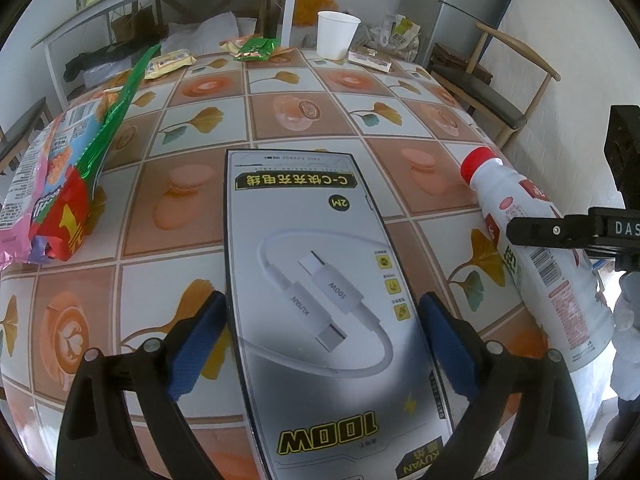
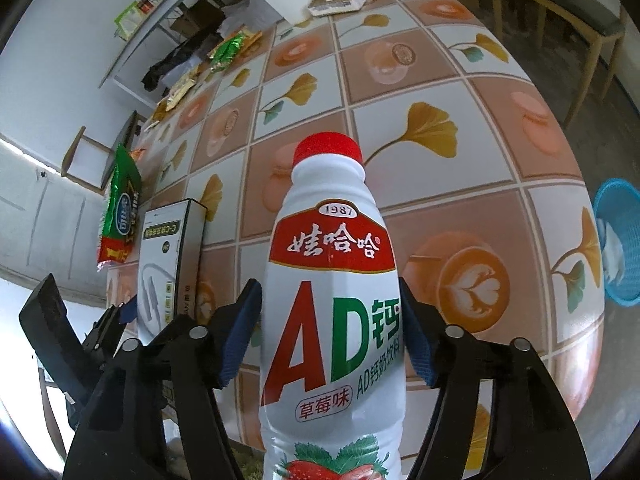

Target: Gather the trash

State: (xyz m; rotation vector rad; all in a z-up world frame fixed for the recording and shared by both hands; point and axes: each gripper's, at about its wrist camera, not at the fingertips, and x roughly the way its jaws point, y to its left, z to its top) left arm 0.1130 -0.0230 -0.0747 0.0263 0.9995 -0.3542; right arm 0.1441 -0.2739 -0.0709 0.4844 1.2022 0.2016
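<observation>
Left gripper (image 1: 322,344) clamps cable box (image 1: 320,300), lower end cut off, above tabletop's (image 1: 304,112) near edge. Right gripper (image 2: 330,334) pads pinch white bottle (image 2: 332,320), base out of frame. Blue basket (image 2: 618,240) beyond the right edge, partly cropped.

Both grippers same build: left gripper (image 1: 322,330) and right gripper (image 2: 330,322) have matte black angular plastic arms, round silver pins at the linkage joints, and fingers (image 1: 200,344) faced with dark blue textured pads. White lettering "DAS" on the right unit's black body, seen from the left wrist.
</observation>
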